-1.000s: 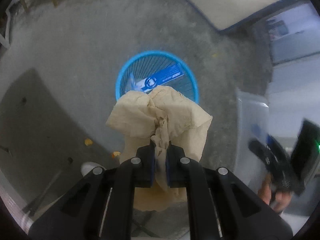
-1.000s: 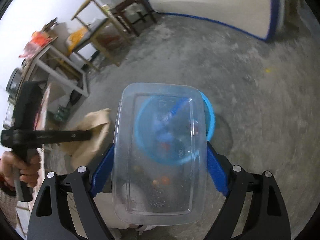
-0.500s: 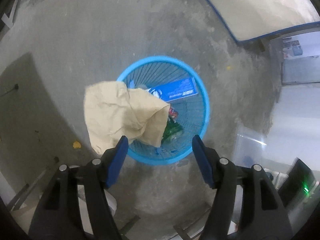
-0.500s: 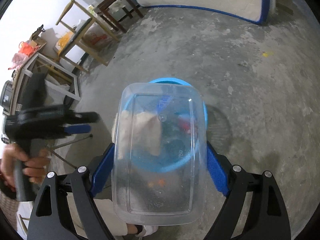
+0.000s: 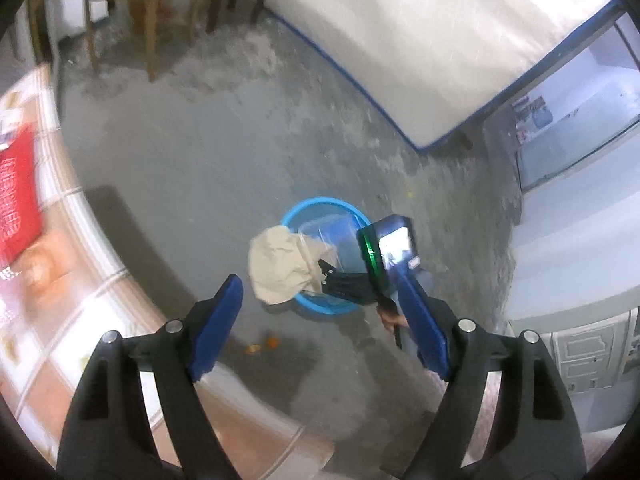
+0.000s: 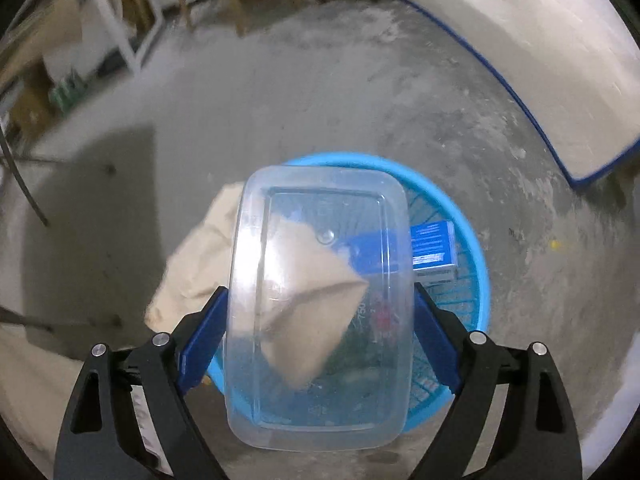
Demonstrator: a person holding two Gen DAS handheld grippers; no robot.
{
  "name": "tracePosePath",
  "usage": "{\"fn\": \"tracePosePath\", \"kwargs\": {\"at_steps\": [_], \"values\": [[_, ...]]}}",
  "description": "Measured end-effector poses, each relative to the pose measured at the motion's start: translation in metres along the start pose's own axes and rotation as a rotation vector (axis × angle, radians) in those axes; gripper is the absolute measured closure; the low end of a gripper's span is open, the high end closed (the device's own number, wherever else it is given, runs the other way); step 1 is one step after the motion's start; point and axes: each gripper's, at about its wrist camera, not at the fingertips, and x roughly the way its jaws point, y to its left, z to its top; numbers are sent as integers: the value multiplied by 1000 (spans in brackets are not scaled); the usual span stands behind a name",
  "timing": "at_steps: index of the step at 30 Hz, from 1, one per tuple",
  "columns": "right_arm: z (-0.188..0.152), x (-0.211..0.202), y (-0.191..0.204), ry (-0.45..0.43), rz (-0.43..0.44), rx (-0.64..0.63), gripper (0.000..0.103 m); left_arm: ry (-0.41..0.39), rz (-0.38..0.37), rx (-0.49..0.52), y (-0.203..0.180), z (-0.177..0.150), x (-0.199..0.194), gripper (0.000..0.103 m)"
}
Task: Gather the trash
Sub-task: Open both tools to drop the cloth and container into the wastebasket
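The right gripper (image 6: 318, 344) clamps a clear plastic container (image 6: 320, 308) directly over the blue basket (image 6: 474, 280), pointing steeply down. The left gripper (image 5: 320, 328), jaws just opened and empty, hangs well above; crumpled brown paper (image 5: 280, 268) drapes over the basket's rim. Only the right wrist view shows the blue box (image 6: 434, 250) inside.
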Motion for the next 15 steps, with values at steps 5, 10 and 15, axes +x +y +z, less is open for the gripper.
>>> {"fn": "tracePosePath", "kwargs": {"at_steps": [5, 10, 15], "values": [[-6, -22, -19, -56, 92, 107, 18, -131, 32, -47, 33, -37, -71, 26], [-1, -17, -21, -47, 90, 127, 18, -280, 58, -94, 60, -70, -128, 26], [5, 38, 15, 77, -2, 15, 16, -343, 91, -135, 77, -94, -148, 25]]}}
